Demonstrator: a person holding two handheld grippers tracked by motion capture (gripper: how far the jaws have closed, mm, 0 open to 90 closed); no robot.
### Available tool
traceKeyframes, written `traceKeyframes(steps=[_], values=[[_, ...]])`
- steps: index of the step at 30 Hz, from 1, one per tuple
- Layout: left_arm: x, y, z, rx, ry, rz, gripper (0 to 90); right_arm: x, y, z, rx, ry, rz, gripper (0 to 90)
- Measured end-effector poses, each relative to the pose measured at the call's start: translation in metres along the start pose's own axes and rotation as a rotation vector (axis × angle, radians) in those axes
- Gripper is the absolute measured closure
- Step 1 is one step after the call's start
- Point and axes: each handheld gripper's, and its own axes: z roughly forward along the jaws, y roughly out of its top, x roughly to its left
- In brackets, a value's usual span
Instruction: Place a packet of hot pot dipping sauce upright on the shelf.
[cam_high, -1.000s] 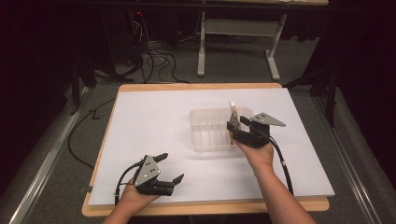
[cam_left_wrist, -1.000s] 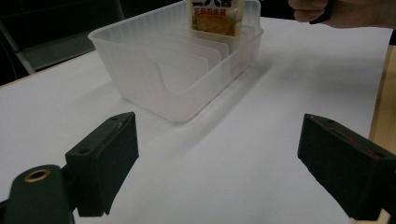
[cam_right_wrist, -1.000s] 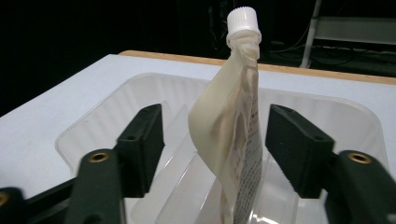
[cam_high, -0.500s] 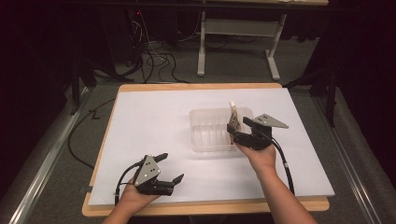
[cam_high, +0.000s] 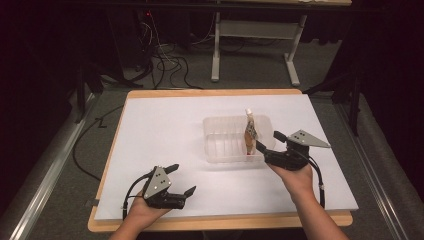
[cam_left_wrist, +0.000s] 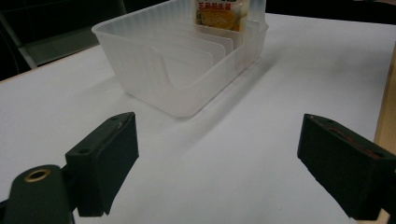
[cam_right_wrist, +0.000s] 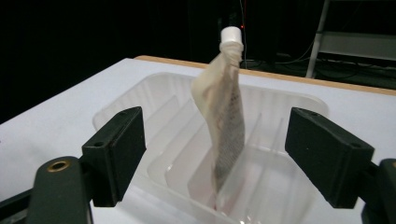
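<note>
Pouch (cam_right_wrist: 227, 121) upright between open right tool (cam_right_wrist: 212, 158) jaws.

pouch (cam_right_wrist: 224, 116) – cream, white cap, dark print | bin (cam_high: 220, 142) – clear, ribbed | table (cam_high: 165, 125) – white

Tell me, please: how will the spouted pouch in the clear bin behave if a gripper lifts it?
The pouch looks soft and twisted, so it would probably flop. It stands propped between the dividers of the bin, so once lifted out it may tip.

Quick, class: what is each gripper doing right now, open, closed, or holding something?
Left gripper: open, holding nothing, low over the table.
Right gripper: open, empty, jaws apart beside the pouch standing in the clear bin.
</note>
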Motion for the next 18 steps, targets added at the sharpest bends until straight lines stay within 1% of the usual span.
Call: traceKeyframes(steps=[4, 7, 8, 9, 11, 14, 16, 18], values=[[0.000, 0.000, 0.000, 0.003, 0.002, -0.004, 13.2, -0.008, -0.008, -0.016, 0.006, -0.012, -0.015, 18.4], [0.001, -0.001, 0.001, 0.004, 0.001, -0.014, 13.3, -0.012, -0.015, -0.029, 0.034, -0.023, -0.047, 17.5], [0.001, -0.001, 0.001, 0.004, 0.001, -0.014, 13.3, -0.012, -0.015, -0.029, 0.034, -0.023, -0.047, 17.5], [0.001, -0.001, 0.001, 0.006, 0.001, -0.017, 13.3, -0.015, -0.022, -0.038, 0.038, -0.036, -0.061, 16.1], [0.000, -0.001, 0.001, 0.008, 0.001, -0.016, 13.3, -0.016, -0.029, -0.044, 0.037, -0.049, -0.067, 15.4], [0.000, -0.002, 0.002, 0.010, 0.003, -0.017, 13.3, -0.020, -0.040, -0.055, 0.036, -0.068, -0.066, 15.3], [-0.002, -0.002, 0.003, 0.013, -0.001, -0.017, 13.3, -0.022, -0.047, -0.061, 0.036, -0.079, -0.052, 15.3], [-0.003, -0.002, 0.004, 0.018, 0.000, -0.011, 13.3, -0.026, -0.056, -0.069, 0.039, -0.092, -0.051, 15.5]])
